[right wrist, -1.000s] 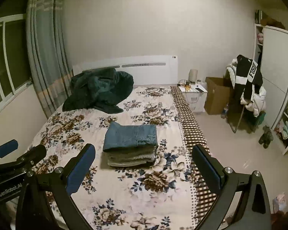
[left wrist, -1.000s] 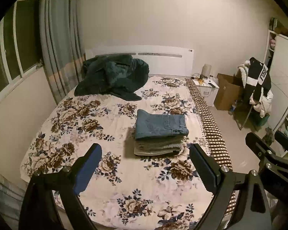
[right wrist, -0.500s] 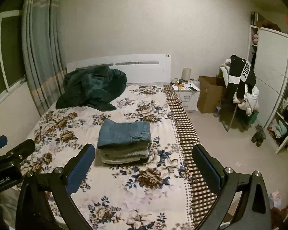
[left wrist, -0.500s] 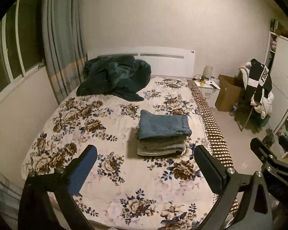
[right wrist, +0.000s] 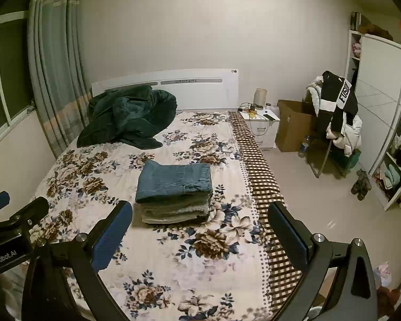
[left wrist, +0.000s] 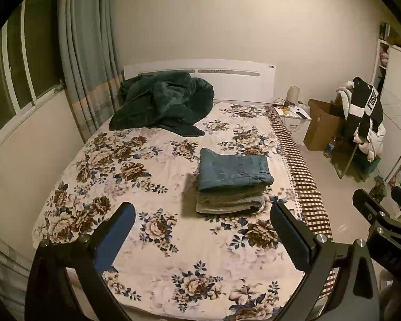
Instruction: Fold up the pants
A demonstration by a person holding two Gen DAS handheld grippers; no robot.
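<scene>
We hold both tongs wide apart, nothing gripped: left tongs [left wrist: 203, 230], right tongs [right wrist: 200, 227]. Folded jeans [left wrist: 234, 169] sit on top of a stack of folded pants [left wrist: 230, 202] on the bed [left wrist: 173, 254], ahead of both tongs and well clear of the fingertips. Dark green blanket [right wrist: 128, 115] is bunched far ahead, left, at the headboard.

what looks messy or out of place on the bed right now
The folded pants stack sits neat and square on the floral bedspread. The one untidy thing is the dark green blanket, heaped in a crumpled pile against the headboard. Both grippers hang open and empty.
</scene>
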